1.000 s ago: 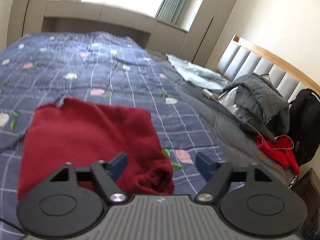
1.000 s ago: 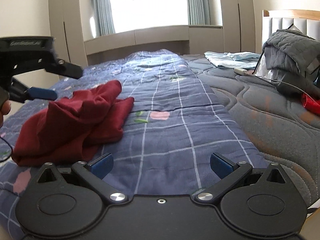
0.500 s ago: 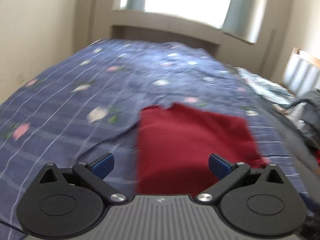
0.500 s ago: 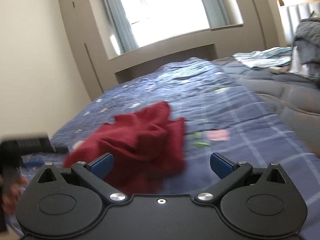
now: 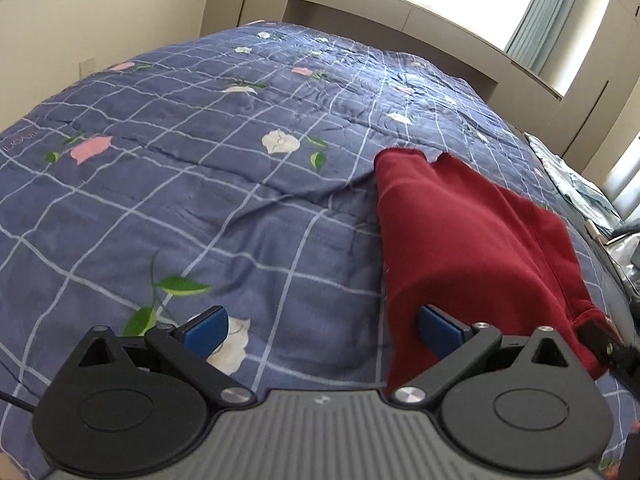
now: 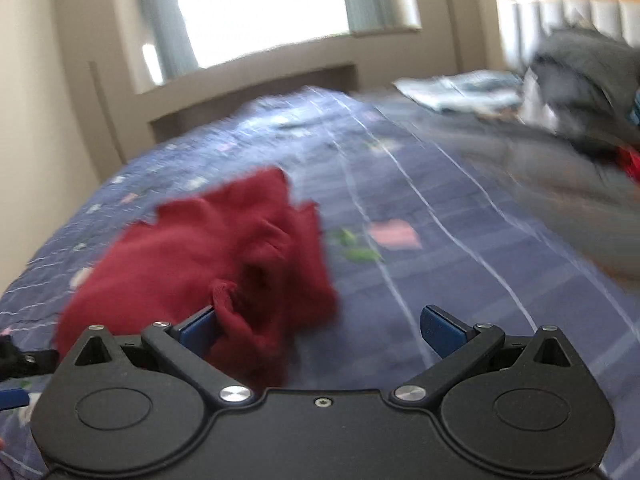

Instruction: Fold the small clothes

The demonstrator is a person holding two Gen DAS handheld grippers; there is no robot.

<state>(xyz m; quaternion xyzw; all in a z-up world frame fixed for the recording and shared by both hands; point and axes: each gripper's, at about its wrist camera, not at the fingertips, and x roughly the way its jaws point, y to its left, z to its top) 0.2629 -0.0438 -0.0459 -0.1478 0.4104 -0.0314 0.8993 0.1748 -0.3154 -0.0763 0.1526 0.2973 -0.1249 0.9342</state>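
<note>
A dark red garment [image 5: 472, 240] lies crumpled on the blue checked floral quilt [image 5: 200, 184]. In the left wrist view my left gripper [image 5: 320, 326] is open; its right finger sits at the garment's near left edge, its left finger over bare quilt. In the blurred right wrist view the garment [image 6: 208, 252] lies left of centre. My right gripper [image 6: 320, 326] is open, its left finger against the garment's bunched near corner, its right finger over the quilt [image 6: 460, 280]. The right gripper's tip shows at the left wrist view's right edge [image 5: 604, 344].
A grey mattress pad [image 6: 560, 184] lies to the right of the quilt. A grey jacket [image 6: 588, 68] and a pale blue cloth [image 6: 460, 88] lie near the padded headboard [image 6: 568, 12]. A wall and window ledge lie beyond the bed.
Both grippers have swung left and lowered to the garment's near edge. The garment now sits right of centre in the left wrist view. Both stay open.
</note>
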